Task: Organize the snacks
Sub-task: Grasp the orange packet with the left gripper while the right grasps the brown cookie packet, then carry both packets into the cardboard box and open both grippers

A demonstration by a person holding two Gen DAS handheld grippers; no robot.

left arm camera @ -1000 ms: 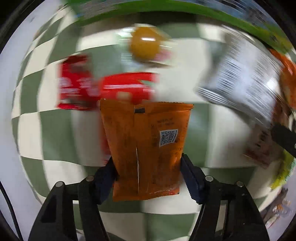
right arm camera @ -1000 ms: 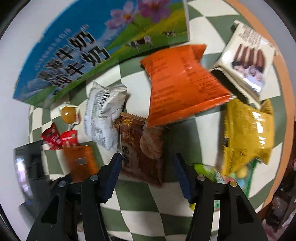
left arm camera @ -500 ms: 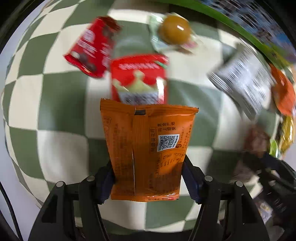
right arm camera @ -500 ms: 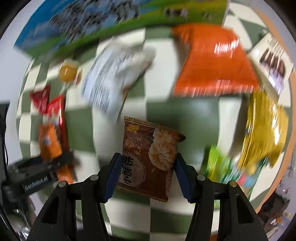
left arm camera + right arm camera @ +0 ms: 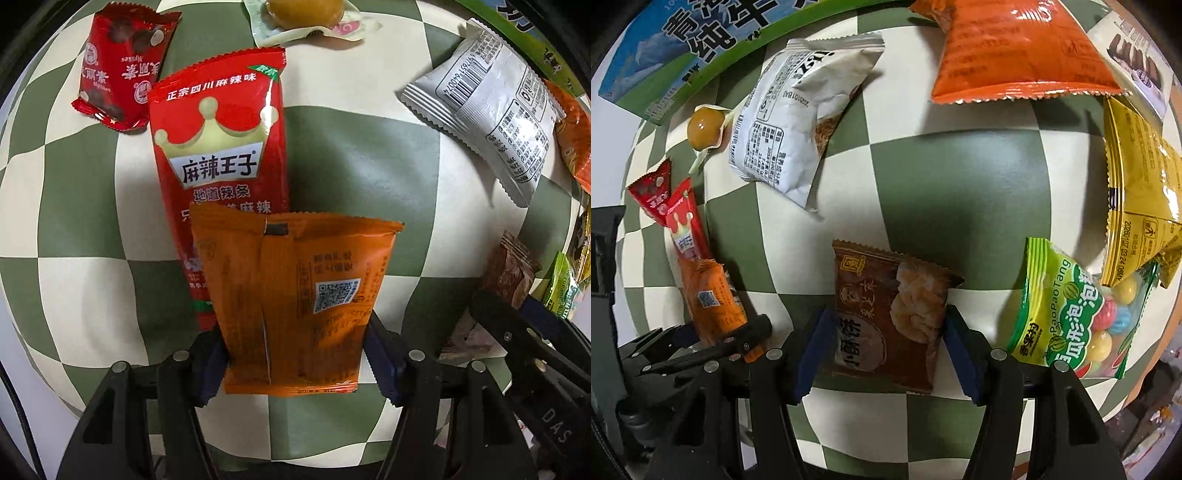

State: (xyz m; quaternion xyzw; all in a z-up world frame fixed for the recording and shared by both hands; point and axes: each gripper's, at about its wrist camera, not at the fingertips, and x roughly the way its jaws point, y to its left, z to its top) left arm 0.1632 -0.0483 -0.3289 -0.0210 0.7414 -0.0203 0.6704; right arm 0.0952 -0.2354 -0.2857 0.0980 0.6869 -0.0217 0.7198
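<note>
Left wrist view: my left gripper (image 5: 295,354) stays clamped on the orange sachet (image 5: 295,295), now carried low over the bottom of the red spicy-strip packet (image 5: 221,173), which a second ago lay farther ahead. Right wrist view: my right gripper (image 5: 882,350), whose fingers stood apart a second ago, now pinches the brown pastry packet (image 5: 890,317) above the checkered cloth (image 5: 960,184). Both snacks appear ready for grouping; placement remains.

Both wrist cameras look down, close over the checkered cloth (image 5: 351,155) (sharing the white packet (image 5: 790,122)).
</note>
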